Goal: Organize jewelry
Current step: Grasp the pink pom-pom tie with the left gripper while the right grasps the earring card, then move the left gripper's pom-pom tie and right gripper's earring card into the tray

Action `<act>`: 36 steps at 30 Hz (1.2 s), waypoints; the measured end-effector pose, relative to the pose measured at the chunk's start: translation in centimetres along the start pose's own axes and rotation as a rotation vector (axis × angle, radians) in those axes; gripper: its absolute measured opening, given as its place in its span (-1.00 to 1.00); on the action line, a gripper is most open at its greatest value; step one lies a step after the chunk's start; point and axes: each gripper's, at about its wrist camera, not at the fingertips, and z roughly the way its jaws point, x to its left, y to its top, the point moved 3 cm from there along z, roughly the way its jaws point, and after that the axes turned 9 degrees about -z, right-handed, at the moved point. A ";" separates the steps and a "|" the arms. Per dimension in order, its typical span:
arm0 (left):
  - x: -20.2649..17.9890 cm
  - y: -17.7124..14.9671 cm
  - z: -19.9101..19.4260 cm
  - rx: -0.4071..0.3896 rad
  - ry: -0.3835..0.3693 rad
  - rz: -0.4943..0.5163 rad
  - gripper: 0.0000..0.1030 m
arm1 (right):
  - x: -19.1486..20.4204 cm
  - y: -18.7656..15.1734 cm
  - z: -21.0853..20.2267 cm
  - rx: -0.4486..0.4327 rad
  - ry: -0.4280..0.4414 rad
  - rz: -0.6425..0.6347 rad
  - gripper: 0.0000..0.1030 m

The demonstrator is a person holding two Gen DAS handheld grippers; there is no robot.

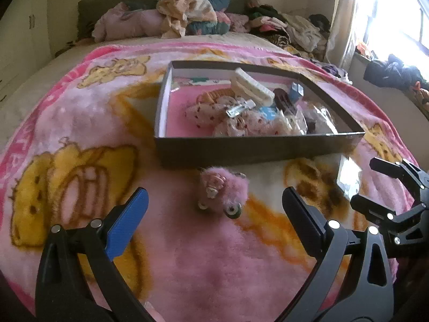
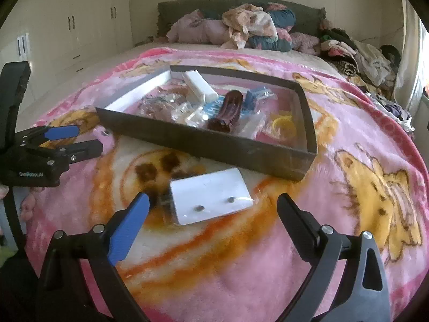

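Note:
A dark shallow box (image 1: 241, 153) (image 2: 214, 145) sits on the pink blanket, holding hair clips, scrunchies and small packets. A fluffy pink hair accessory (image 1: 222, 190) lies on the blanket just in front of the box. My left gripper (image 1: 214, 209) is open and empty, its fingers on either side of the fluffy piece, a little short of it. A white card with two small stud earrings in a clear sleeve (image 2: 210, 197) lies in front of the box. My right gripper (image 2: 211, 214) is open and empty, just short of the card. Each gripper shows in the other's view: the right (image 1: 375, 185), the left (image 2: 80, 139).
The pink cartoon blanket (image 1: 80, 123) covers a bed. Piled clothes and pillows (image 1: 187, 13) lie at the headboard and along the right side. A bright window (image 1: 396, 13) is at right. White wardrobes (image 2: 67, 26) stand at left.

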 end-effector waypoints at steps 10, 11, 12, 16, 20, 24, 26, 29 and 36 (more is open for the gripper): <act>0.5 0.1 1.5 0.018 -0.014 -0.036 0.70 | -1.1 0.1 2.8 0.066 0.008 0.020 0.81; 0.5 0.2 1.6 0.019 -0.014 -0.039 0.65 | -1.1 0.1 3.0 0.069 0.009 0.022 0.81; 0.5 0.2 1.7 0.019 -0.015 -0.041 0.60 | -1.1 0.1 3.1 0.070 0.013 0.024 0.81; 0.4 0.2 1.8 0.019 -0.018 -0.037 0.42 | -0.8 0.1 3.2 0.070 0.017 0.012 0.67; 0.1 0.2 1.9 0.024 -0.025 -0.028 0.09 | -0.3 0.1 3.0 0.061 0.026 -0.005 0.39; 0.0 0.2 1.9 0.030 -0.035 -0.025 -0.35 | 0.1 0.1 2.7 0.051 0.027 -0.011 0.32; 0.0 0.2 1.9 0.031 -0.038 -0.026 -0.44 | 0.3 0.0 2.4 0.047 0.030 -0.012 0.32; 0.1 0.2 1.7 0.031 -0.043 -0.026 -0.49 | 0.6 0.0 2.0 0.043 0.045 -0.003 0.31; 0.2 -0.2 0.9 0.025 -0.058 -0.021 -0.52 | 1.8 -0.2 0.9 0.032 0.079 0.002 0.30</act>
